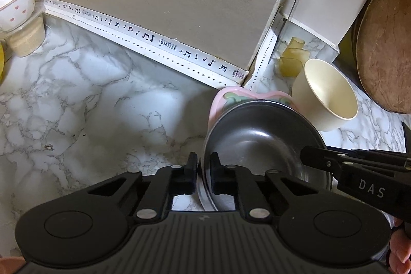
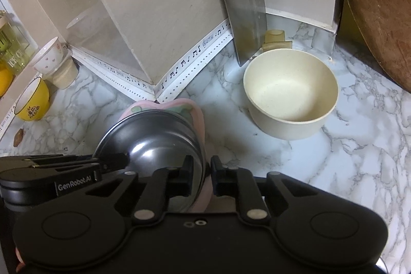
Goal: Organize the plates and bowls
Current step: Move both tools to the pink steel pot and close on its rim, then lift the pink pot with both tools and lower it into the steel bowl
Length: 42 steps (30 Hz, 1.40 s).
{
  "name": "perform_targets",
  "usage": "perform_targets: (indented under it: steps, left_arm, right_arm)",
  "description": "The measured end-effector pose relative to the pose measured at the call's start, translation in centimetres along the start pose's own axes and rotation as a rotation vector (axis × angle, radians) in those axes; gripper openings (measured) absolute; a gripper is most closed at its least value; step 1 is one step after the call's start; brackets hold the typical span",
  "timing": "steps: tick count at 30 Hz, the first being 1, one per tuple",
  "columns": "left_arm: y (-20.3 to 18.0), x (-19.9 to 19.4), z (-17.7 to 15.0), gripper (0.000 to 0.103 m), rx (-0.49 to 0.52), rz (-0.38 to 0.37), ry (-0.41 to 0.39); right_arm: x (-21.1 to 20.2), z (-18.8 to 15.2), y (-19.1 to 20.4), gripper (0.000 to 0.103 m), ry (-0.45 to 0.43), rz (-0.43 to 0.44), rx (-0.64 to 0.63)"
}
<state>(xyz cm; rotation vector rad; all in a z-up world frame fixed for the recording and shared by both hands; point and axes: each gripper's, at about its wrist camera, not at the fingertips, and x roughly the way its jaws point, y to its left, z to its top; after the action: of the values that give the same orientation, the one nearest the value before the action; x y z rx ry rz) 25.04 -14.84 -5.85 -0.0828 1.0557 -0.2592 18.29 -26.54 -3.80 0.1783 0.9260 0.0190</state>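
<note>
**Stacking the metal bowl on the pink plate**

Gripping opposite rims, the left gripper (image 1: 204, 173) and right gripper (image 2: 201, 176) have their jaws nearly closed on the metal bowl (image 1: 259, 140), which sits on the pink plate (image 1: 218, 104) near the desk (image 1: 90, 99) corner. The stacking looks partly done: one cream bowl (image 2: 290, 94) stands apart beside it, and one yellow bowl (image 2: 33, 99) and one white heart-patterned bowl (image 2: 48, 55) wait far left.

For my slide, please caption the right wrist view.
Both tongs grip a steel bowl on a pink plate beside a cream bowl.
</note>
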Motion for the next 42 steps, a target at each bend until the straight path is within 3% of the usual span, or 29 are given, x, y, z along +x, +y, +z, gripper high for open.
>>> perform_targets:
  steps: [14, 26, 35, 42]
  left_arm:
    - [-0.7, -1.7, -0.9, 0.008, 0.031, -0.012, 0.002]
    - [-2.7, -6.7, -0.5, 0.007, 0.076, -0.057, -0.049]
    - [-6.7, -10.5, -1.3, 0.008, 0.153, -0.134, -0.048]
    - [-10.9, -10.8, -3.1, 0.008, 0.224, -0.178, -0.005]
  right_arm:
    - [-1.0, -0.8, 0.4, 0.008, 0.004, -0.05, 0.007]
    - [-6.1, -0.9, 0.7, 0.008, -0.055, -0.063, 0.028]
    - [-12.3, -2.0, -0.6, 0.008, -0.077, -0.111, 0.034]
    - [-15.3, -4.5, -3.5, 0.008, -0.079, -0.165, 0.096]
